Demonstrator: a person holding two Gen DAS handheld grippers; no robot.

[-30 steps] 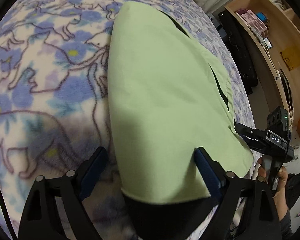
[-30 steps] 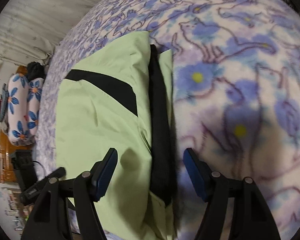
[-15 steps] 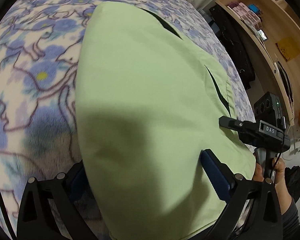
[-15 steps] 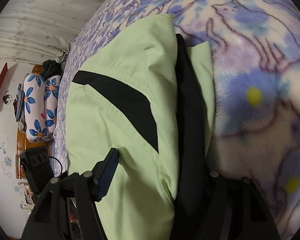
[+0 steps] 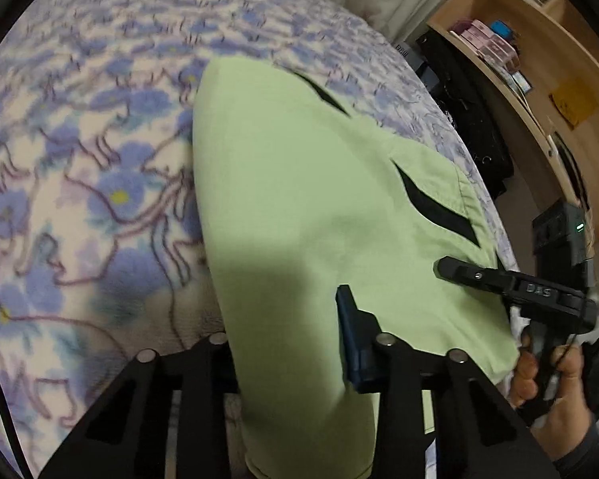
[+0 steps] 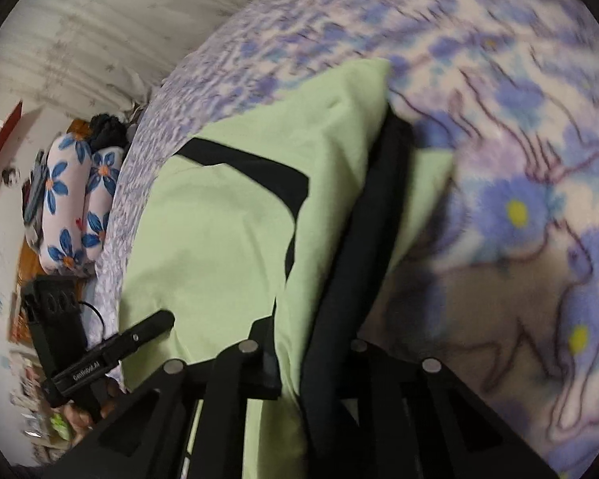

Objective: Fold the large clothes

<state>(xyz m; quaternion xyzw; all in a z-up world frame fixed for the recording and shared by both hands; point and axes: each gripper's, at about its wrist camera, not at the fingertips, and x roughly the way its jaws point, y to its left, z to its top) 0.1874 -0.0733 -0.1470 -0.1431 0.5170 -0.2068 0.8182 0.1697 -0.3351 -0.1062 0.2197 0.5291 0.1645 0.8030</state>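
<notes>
Bedroom scene: a bed under a fleece blanket (image 5: 100,183) printed with blue flowers carries the task's thing, a light-green garment (image 5: 299,207) with black trim, lying partly folded along the near edge. My left gripper (image 5: 287,343) has just been closing and now clamps the garment's near edge, cloth running between its fingers. My right gripper (image 6: 299,363) has likewise just been closing; it pinches the other near corner, where green cloth and a black band (image 6: 363,247) bunch together.

Risks, as I judge them: either pinch may hold only the top layer, so a lift would peel the fold open; the black band could slip out of the right grip because it is thicker and bunched; uneven pulling between my two hands would skew the crease.

Surroundings: flower-print bolsters (image 6: 72,207) lie beyond the bed's far end, wooden shelves (image 5: 539,80) stand beside it, and a curtain (image 6: 100,20) hangs behind. None lies on the garment; only the plush blanket, which may drag at the cloth, stands in the way.
</notes>
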